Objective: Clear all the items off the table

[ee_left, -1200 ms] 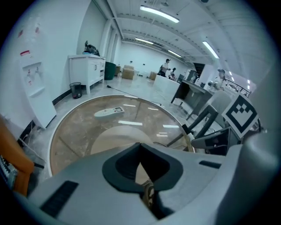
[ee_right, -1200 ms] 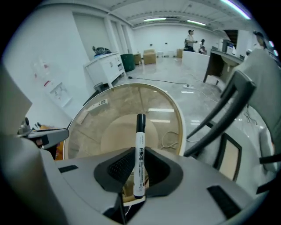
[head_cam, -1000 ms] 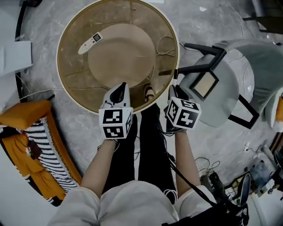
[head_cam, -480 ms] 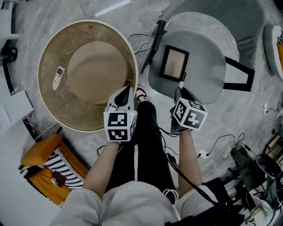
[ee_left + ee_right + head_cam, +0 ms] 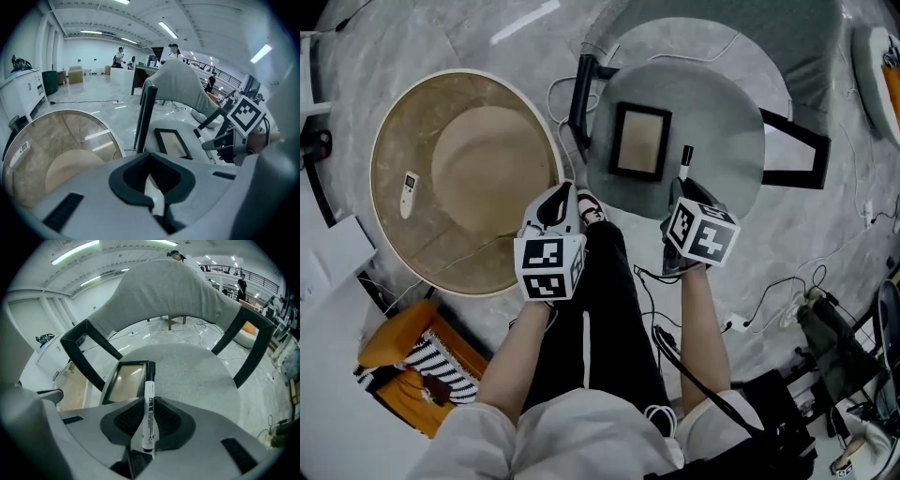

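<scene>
My right gripper (image 5: 682, 192) (image 5: 149, 420) is shut on a white marker with a black cap (image 5: 685, 161) (image 5: 149, 413). It holds the marker over the front of a grey chair seat (image 5: 722, 122) (image 5: 201, 376). A black picture frame (image 5: 639, 141) (image 5: 124, 380) (image 5: 171, 143) lies on that seat, just left of the marker's tip. My left gripper (image 5: 561, 202) (image 5: 152, 180) hangs between the chair and the round glass table (image 5: 394, 122) (image 5: 56, 136), its jaws together with nothing clearly in them. A white remote (image 5: 410, 193) (image 5: 21, 149) lies on the table's left side.
The chair's black arm rails (image 5: 581, 84) (image 5: 797, 150) flank the seat. My legs in black trousers (image 5: 609, 309) and a shoe (image 5: 592, 208) are below the grippers. An orange cushion (image 5: 398, 356) lies lower left, cables (image 5: 769, 291) trail at right. People stand far off.
The view has swung from the table to the chair. Both grippers moved right with it, and the marker now sits over the seat beside the frame. The remote stays on the table.
</scene>
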A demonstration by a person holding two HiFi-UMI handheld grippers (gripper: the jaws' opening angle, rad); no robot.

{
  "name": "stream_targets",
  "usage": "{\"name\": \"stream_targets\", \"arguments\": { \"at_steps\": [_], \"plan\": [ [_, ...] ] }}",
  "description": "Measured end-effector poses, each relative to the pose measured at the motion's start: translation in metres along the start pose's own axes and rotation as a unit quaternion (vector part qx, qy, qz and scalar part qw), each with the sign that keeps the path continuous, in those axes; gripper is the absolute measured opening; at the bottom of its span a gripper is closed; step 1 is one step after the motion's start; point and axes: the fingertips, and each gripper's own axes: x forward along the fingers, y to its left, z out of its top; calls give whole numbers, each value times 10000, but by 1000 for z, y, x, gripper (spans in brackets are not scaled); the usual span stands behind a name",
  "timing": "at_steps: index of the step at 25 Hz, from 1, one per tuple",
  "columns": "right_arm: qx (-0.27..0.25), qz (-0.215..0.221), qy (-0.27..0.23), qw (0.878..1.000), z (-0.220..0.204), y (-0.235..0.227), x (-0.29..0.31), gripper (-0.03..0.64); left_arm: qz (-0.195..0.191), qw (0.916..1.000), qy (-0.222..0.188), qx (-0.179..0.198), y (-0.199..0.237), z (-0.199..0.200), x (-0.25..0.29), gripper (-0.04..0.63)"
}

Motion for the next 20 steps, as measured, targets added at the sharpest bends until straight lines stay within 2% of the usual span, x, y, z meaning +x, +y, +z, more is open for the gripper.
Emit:
{"name": "stream_targets", "arguments": {
  "at_steps": [8,20],
  "plan": [
    [109,-3,177,9998,25,-19,43,81,169,9998,63,-53,10,13,30,8],
    [385,72,100,9992,38,-27,65,86,293,9993,160,-162,19,13,41,8]
  ]
}}
